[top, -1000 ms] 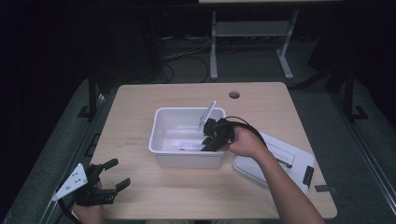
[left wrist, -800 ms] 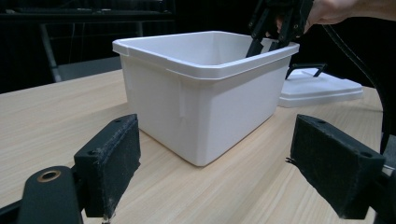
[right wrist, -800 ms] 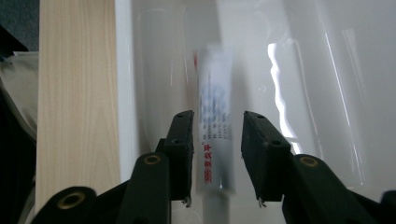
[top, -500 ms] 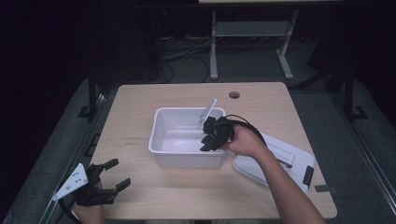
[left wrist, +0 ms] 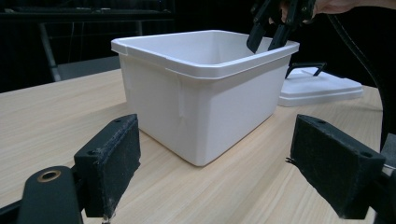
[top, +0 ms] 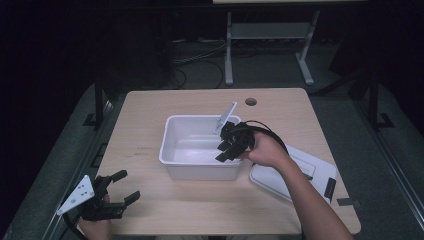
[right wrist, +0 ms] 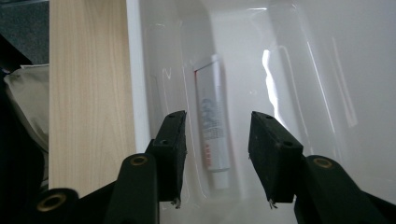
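Note:
A white tube [right wrist: 210, 107] with red print lies flat on the floor of the white plastic bin [top: 172, 145], close to one wall. My right gripper [right wrist: 217, 121] hangs over it inside the bin's right end, jaws apart and clear of the tube; they have just been opening, and nothing is pressed between the pads. From above, the right gripper [top: 222, 150] points down into the bin. My left gripper [top: 120, 192] rests open at the table's near left corner, facing the bin [left wrist: 201, 93] with nothing between its pads.
The bin's white lid [top: 295, 172] with a black latch lies flat on the table just right of the bin, under my right forearm. A round cable hole [top: 251, 101] sits near the far edge. Bare wood surrounds the bin on the left and front.
The right gripper's jaws have spread wider over the bin while the hand stayed nearly in place. The left gripper has not moved.

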Available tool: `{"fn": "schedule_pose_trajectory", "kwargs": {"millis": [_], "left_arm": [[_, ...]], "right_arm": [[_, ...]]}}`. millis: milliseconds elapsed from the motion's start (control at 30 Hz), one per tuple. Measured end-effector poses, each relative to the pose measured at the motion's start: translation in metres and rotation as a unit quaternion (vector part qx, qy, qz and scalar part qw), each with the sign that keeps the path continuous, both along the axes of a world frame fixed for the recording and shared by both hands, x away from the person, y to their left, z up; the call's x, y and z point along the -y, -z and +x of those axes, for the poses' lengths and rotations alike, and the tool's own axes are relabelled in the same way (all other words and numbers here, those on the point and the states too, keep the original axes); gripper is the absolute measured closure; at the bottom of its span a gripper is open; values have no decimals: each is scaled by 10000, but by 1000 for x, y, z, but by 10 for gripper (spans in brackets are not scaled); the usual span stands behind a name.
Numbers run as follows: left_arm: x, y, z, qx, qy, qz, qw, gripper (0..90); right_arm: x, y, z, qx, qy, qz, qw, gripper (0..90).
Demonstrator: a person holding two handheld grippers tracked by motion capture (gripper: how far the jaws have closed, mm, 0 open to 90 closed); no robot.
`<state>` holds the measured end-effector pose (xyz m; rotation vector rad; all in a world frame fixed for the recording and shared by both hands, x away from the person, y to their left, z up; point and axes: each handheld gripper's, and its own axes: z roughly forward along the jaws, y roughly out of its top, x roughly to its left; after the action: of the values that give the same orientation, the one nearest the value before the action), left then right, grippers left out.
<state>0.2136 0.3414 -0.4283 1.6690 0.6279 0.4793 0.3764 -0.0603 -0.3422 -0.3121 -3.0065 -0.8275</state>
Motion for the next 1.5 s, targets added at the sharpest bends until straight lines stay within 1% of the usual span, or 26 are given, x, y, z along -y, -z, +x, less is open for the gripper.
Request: {"fn": "schedule_pose_trajectory", "kwargs": {"millis": [167,267,333,467,567,767,900,1233,1433,1500], "left_arm": [[0,0,0,3,-1,2,10000,157],[0,0,0,7,0,7,10000,157],[0,0,0,7,0,2,10000,157],[-1,0,0,2,-10,2,10000,157],[0,0,0,10,-5,-1,10000,157],[0,0,0,8,-13,5,10000,157],[0,0,0,0,-9,21,10000,157],[1,0,0,-1,-15,32,10000,157],[1,0,0,4,-8,39,10000,157],[2,-1,0,4,3,55,10000,157]], "right_arm": [[3,-8,-1,74,58,43,9999,523],[4,-12,-2,89,76,19,9999,505],[4,-15,-2,153,76,44,9998,505],[5,-19,-4,204,96,66,9997,464],[7,-21,-6,234,126,67,9996,437],[12,-24,-7,261,193,144,9994,415],[14,-26,-8,283,188,129,9993,408],[24,-33,-14,309,297,226,9988,352],[29,-37,-18,347,318,236,9986,345],[31,-38,-19,389,314,283,9983,343]]}}
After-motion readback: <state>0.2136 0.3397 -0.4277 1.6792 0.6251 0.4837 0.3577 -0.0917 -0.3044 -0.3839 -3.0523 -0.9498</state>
